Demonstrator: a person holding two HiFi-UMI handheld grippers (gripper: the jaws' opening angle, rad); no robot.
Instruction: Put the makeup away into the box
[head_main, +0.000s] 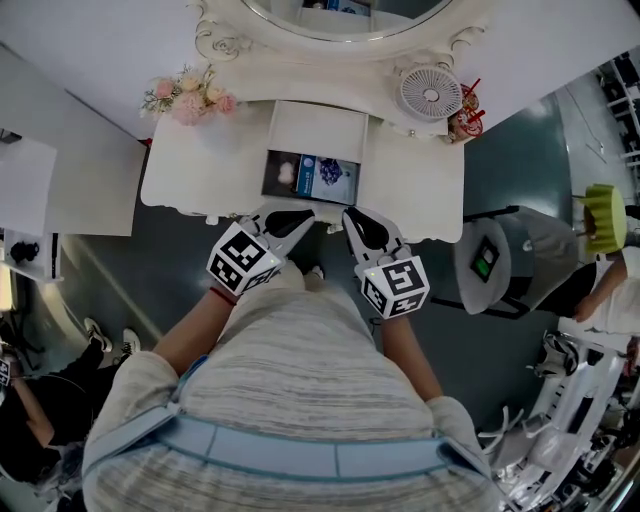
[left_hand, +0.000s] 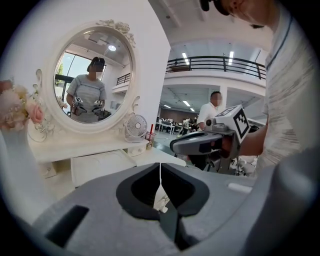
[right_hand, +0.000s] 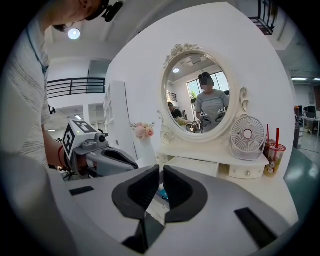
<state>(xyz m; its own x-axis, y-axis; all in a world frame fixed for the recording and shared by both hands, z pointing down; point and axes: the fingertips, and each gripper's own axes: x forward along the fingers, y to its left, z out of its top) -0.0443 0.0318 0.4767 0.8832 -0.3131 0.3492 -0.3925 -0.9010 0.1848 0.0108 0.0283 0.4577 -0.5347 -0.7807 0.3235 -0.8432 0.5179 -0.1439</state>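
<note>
There's the white vanity table (head_main: 190, 175): pink flowers (head_main: 190, 98) at its back left, small fan (head_main: 431, 93) and cup with red straws (head_main: 466, 115) back right, dark open box (head_main: 310, 177) front centre.

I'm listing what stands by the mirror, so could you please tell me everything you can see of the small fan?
The fan is small and white, seemingly plastic, with a round grille of fine radial ribs around a plain hub. It stands upright on a short base on the raised shelf, facing out into the room, just right of the mirror and left of a cup with red straws. Whether it touches either, or is running, I cannot tell.
</note>
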